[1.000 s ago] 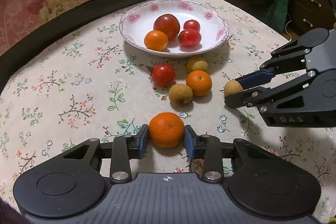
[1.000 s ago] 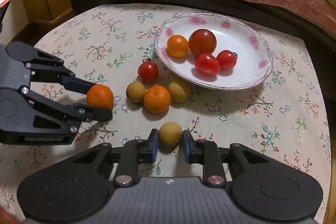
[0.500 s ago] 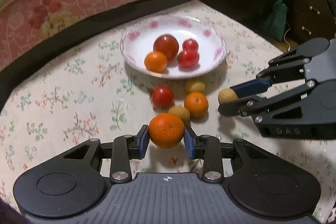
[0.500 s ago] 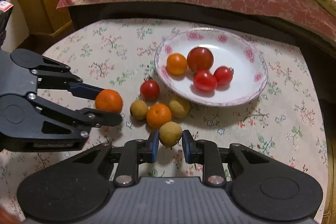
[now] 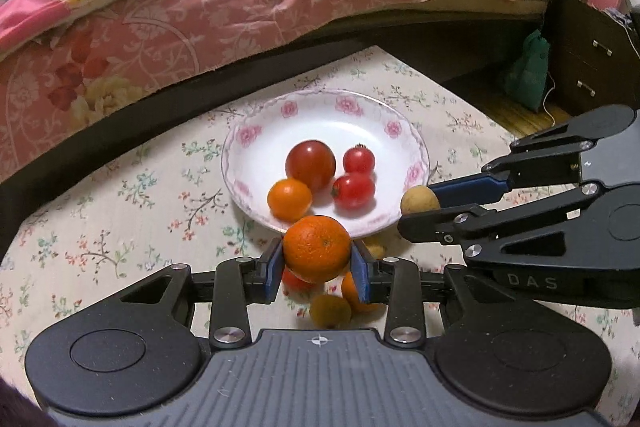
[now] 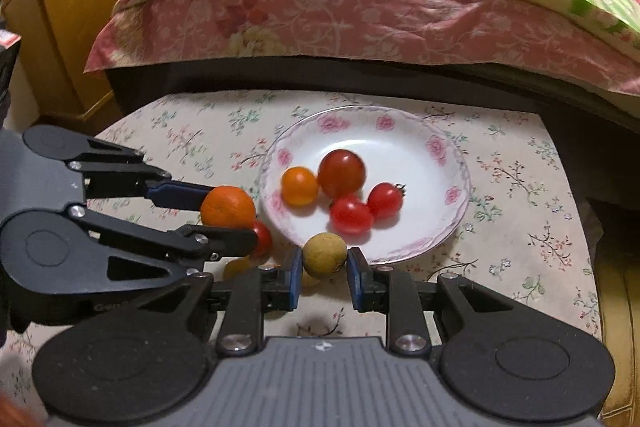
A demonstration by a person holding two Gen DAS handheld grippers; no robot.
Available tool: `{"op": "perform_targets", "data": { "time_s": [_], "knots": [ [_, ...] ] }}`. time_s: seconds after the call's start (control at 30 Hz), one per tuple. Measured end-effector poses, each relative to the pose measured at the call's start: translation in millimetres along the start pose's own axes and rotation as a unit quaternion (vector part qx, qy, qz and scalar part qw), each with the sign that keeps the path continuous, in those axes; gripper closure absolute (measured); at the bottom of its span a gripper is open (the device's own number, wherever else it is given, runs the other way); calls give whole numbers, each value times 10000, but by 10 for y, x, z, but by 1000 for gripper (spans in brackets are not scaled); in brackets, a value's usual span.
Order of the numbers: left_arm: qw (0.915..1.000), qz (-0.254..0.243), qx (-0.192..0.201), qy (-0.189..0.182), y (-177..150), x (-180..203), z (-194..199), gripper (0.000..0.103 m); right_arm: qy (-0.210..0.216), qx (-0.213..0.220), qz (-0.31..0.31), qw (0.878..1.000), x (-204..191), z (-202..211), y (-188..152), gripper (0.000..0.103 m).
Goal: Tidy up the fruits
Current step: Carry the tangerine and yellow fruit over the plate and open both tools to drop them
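Note:
My left gripper (image 5: pixel 317 263) is shut on an orange (image 5: pixel 317 249), held in the air just before the near rim of the white flowered plate (image 5: pixel 256 151). My right gripper (image 6: pixel 323 277) is shut on a small tan round fruit (image 6: pixel 324 253), also lifted, at the plate's (image 6: pixel 448 163) near edge. The plate holds a large tomato (image 5: pixel 310 165), two small tomatoes (image 5: pixel 354 190) and a small orange fruit (image 5: pixel 289 199). Below the left gripper lie a tan fruit (image 5: pixel 330 311), an orange and a tomato, partly hidden. From the right wrist view the orange (image 6: pixel 227 207) shows in the left gripper (image 6: pixel 224 217).
The table wears a flowered cloth (image 5: pixel 120 211). A bed with a pink floral cover (image 5: pixel 200 11) runs along the far side. A dark drawer unit (image 5: pixel 592 51) stands far right, a wooden cabinet (image 6: pixel 72 19) far left in the right wrist view.
Both grippers have risen from the table with their fruit and moved forward toward the plate. The loose fruits now lie under and behind the fingers.

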State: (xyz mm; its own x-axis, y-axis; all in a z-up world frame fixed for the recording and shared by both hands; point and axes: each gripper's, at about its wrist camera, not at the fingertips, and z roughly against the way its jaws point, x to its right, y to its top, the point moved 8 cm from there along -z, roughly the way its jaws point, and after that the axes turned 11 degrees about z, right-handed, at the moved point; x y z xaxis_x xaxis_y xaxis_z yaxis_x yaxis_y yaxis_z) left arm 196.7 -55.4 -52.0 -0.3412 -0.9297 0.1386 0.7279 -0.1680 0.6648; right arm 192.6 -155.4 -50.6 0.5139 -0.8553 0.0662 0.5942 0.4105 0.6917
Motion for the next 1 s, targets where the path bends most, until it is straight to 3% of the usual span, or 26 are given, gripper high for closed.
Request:
{"op": "perform_targets", "data": {
  "time_s": [0.5,1.0],
  "knots": [
    [9998,157,-128,-35,121,-46,-316,60,-122,-74,-367,9992,246,-236,44,78],
    [9999,46,-3,153,248,-92,-496,59,-205,-120,-506,9984,398,-436,78,78]
  ]
}}
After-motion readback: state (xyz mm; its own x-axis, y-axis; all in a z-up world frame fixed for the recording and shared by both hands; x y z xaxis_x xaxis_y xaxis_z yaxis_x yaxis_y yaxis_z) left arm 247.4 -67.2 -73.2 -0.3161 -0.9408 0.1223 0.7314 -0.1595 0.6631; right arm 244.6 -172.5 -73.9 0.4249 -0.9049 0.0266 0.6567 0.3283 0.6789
